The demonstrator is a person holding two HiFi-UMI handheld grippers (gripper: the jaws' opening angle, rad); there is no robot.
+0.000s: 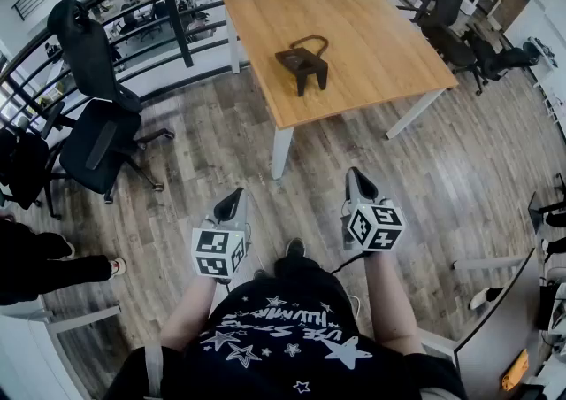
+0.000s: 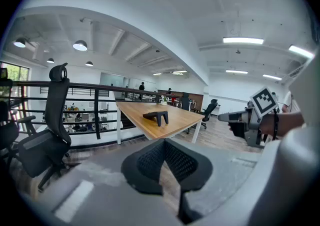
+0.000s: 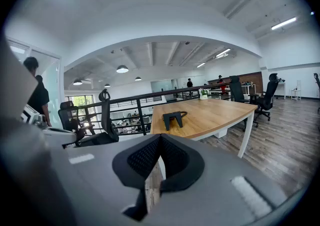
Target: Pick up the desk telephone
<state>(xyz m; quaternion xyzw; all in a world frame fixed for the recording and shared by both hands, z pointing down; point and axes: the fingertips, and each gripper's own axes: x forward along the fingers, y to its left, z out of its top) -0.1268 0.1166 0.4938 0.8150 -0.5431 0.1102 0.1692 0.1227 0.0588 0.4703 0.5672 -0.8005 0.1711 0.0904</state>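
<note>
The left gripper (image 1: 233, 199) and the right gripper (image 1: 356, 180) are held out side by side, apart, tilted slightly downward. Each has its jaws together, empty.

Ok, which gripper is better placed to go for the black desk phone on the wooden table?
Right, marginally. The right gripper sits a little nearer the black desk telephone on the light wooden table than the left gripper. Both are well short of it, jaws shut and empty.
</note>
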